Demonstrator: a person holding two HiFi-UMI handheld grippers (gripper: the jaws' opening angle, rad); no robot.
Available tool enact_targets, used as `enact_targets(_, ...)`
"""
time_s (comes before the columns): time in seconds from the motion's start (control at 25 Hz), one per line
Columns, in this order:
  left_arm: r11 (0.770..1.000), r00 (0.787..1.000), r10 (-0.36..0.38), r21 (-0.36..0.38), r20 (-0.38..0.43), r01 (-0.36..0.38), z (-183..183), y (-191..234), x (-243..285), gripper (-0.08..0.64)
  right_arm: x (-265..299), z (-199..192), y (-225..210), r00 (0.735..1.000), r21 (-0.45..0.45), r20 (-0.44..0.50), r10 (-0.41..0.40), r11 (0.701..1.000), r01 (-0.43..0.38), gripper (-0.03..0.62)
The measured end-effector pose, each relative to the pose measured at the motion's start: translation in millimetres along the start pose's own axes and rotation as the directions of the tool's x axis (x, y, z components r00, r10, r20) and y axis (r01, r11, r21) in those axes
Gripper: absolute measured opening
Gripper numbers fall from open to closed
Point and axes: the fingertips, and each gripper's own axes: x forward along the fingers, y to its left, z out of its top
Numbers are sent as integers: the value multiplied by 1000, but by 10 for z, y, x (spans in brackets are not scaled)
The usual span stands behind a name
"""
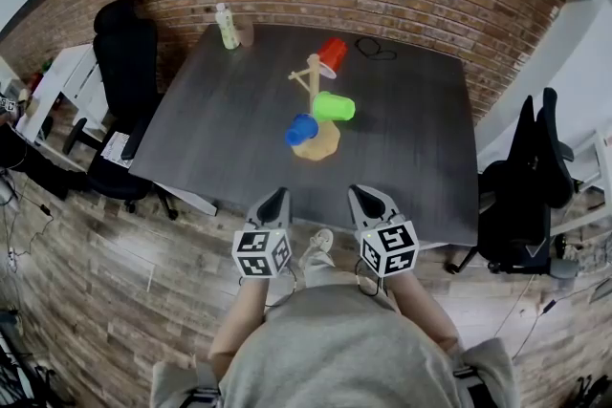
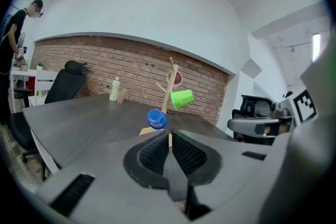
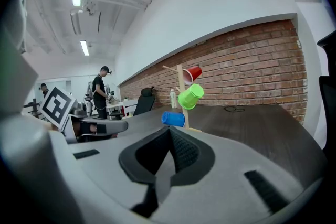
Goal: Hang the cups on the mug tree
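Observation:
A wooden mug tree [image 1: 315, 100] stands mid-table with three cups hanging on it: a red cup [image 1: 332, 54] at the top, a green cup [image 1: 335, 106] on the right and a blue cup [image 1: 301, 129] low on the left. The same tree [image 2: 169, 86] with the blue cup [image 2: 157, 119] and green cup [image 2: 181, 98] shows in the left gripper view, and the right gripper view has the tree [image 3: 182, 93], blue cup [image 3: 173, 118] and green cup [image 3: 190, 96]. My left gripper [image 1: 275, 203] and right gripper [image 1: 364, 200] hover side by side at the table's near edge, both shut and empty.
The dark table [image 1: 411, 148] carries a bottle [image 1: 227, 26] and a small brown cup [image 1: 246, 34] at its far left, and a black cable [image 1: 375, 48] at the back. Black office chairs stand to the left [image 1: 124, 62] and right [image 1: 531, 177]. People stand far off by a white desk [image 3: 100, 93].

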Motion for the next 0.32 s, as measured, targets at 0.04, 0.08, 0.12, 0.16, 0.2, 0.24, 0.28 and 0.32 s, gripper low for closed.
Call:
enact_targets(0.04, 1000, 1000, 0, 2, 0, 0, -1, -4, 0, 20, -2, 3, 0, 1000, -1, 1, 0, 1000, 0, -2)
enact_targets(0.08, 1000, 1000, 0, 3, -1, 0, -1, -5, 0, 20, -2, 6, 0, 1000, -1, 2, 1, 1000, -1, -2)
enact_targets(0.12, 1000, 1000, -1, 3, -1, 1, 0, -4, 0, 20, -1, 8, -1, 1000, -1, 3, 0, 1000, 0, -2)
enact_targets(0.16, 1000, 1000, -1, 4, -1, 1, 1, -2, 0, 20, 0, 10, -2, 1000, -1, 4, -1, 1000, 1, -2)
enact_targets(0.2, 1000, 1000, 0, 4, -2, 0, 2, -1, -1, 20, 0, 11, -4, 1000, -1, 4, -2, 1000, 2, -2)
enact_targets(0.24, 1000, 1000, -1, 4, -2, 1, 3, -1, -1, 20, -1, 12, -7, 1000, -1, 4, -3, 1000, 3, -2)
enact_targets(0.28, 1000, 1000, -1, 4, -2, 1, 4, -2, -2, 20, -2, 13, -10, 1000, -1, 4, -4, 1000, 4, -2)
enact_targets(0.32, 1000, 1000, -1, 3, -2, 1, 5, -3, -2, 20, -4, 13, -13, 1000, -1, 5, -5, 1000, 5, -2)
